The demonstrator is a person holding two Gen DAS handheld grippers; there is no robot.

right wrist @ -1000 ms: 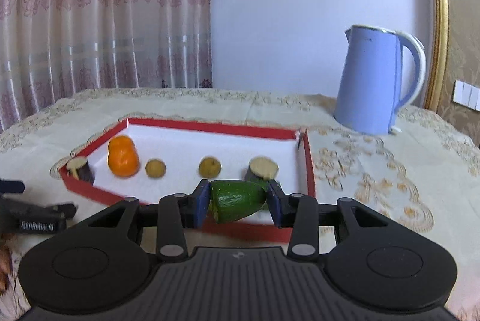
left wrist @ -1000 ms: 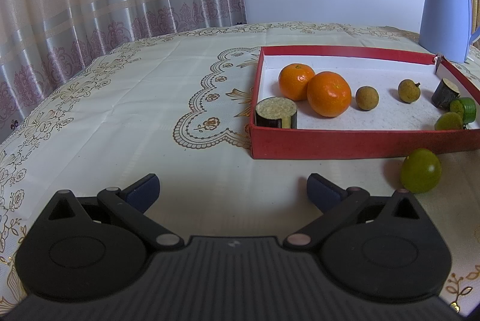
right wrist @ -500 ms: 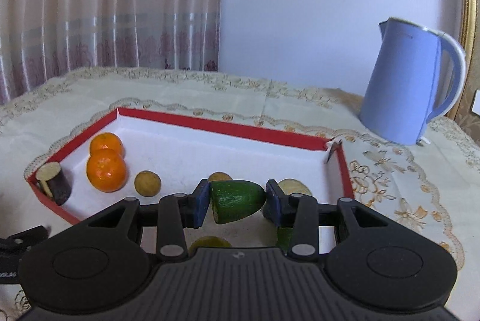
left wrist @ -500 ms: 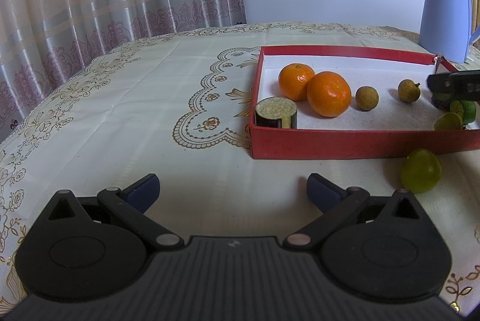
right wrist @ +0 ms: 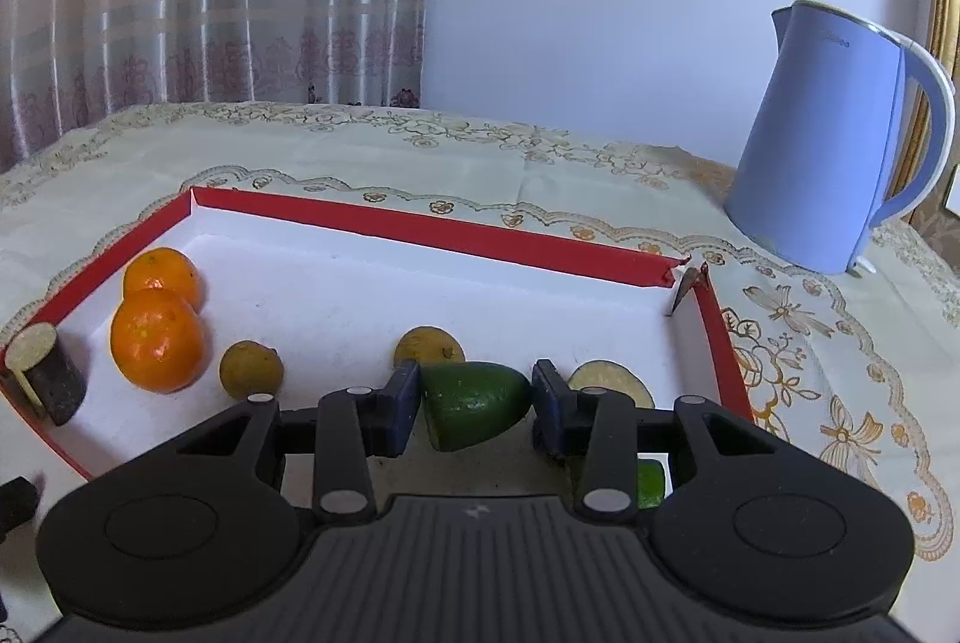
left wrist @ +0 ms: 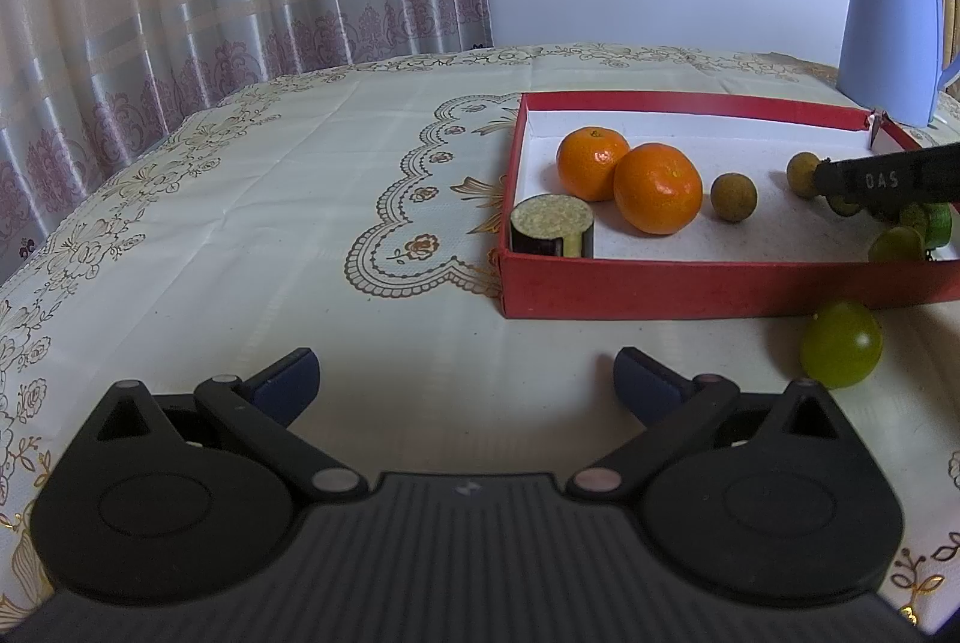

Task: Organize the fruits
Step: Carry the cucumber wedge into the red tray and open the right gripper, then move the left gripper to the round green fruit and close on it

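My right gripper [right wrist: 474, 397] is shut on a dark green fruit half [right wrist: 474, 406] and holds it over the near right part of the red tray [right wrist: 420, 223]. One of its black fingers [left wrist: 888, 178] reaches in from the right in the left wrist view. Inside the tray lie two oranges [left wrist: 657, 187], two small brown fruits [left wrist: 733, 197], a dark cut piece [left wrist: 552, 226] and green pieces [left wrist: 897, 244] at the right end. A round green fruit [left wrist: 841, 350] rests on the cloth outside the tray's front wall [left wrist: 660, 283]. My left gripper [left wrist: 465, 373] hangs open before the tray, holding nothing.
A pale blue kettle [right wrist: 834, 138] stands on the table behind the tray's far right corner, which is torn. A patterned cream cloth [left wrist: 270, 223] covers the table. Curtains hang behind the table on the left.
The right gripper has carried the green half forward and lower, from before the tray's front wall to over its inside. Its finger has come into the left wrist view. The left gripper has stayed put.
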